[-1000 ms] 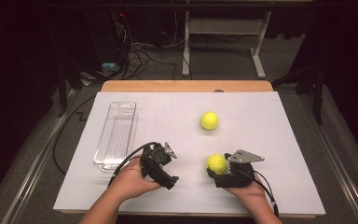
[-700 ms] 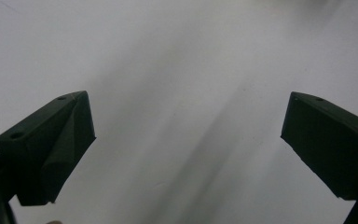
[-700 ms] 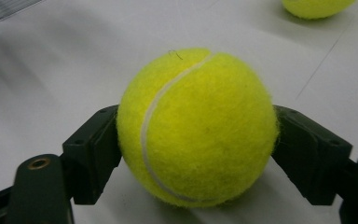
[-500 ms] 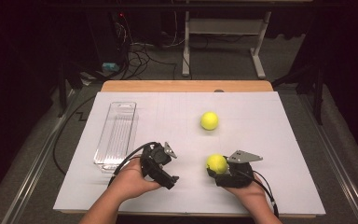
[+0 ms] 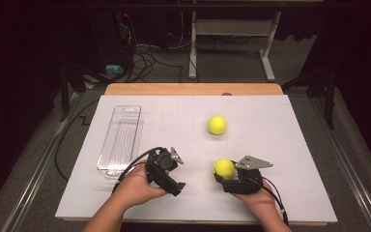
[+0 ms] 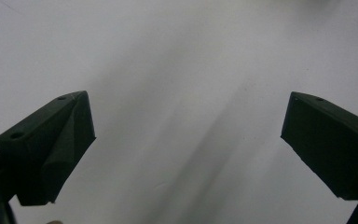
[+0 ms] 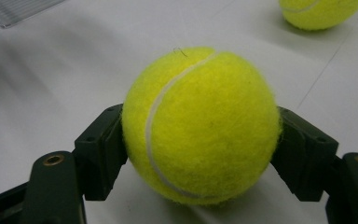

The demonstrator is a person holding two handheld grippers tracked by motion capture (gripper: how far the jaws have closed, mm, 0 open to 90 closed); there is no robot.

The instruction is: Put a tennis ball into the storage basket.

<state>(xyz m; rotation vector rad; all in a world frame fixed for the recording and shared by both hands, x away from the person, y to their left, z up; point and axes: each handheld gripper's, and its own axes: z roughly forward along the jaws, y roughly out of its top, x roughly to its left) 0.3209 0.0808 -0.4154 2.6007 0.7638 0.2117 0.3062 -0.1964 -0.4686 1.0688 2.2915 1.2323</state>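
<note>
Near front edge of white-covered bench [image 5: 294, 145]: right hand-held gripper [image 5: 228, 175] jaws just closed, now clamping fuzzy yellow tennis ball [image 7: 200, 126]. Grasp secured, lift looks next. Left hand-held gripper [image 5: 170, 170] open, empty.

Clear plastic tray [image 5: 121, 139] on white table [image 5: 280, 130]

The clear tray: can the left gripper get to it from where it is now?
Probably yes. The left gripper is open and holds nothing, the clear tray lies just beside it, and nothing stands between them.
</note>
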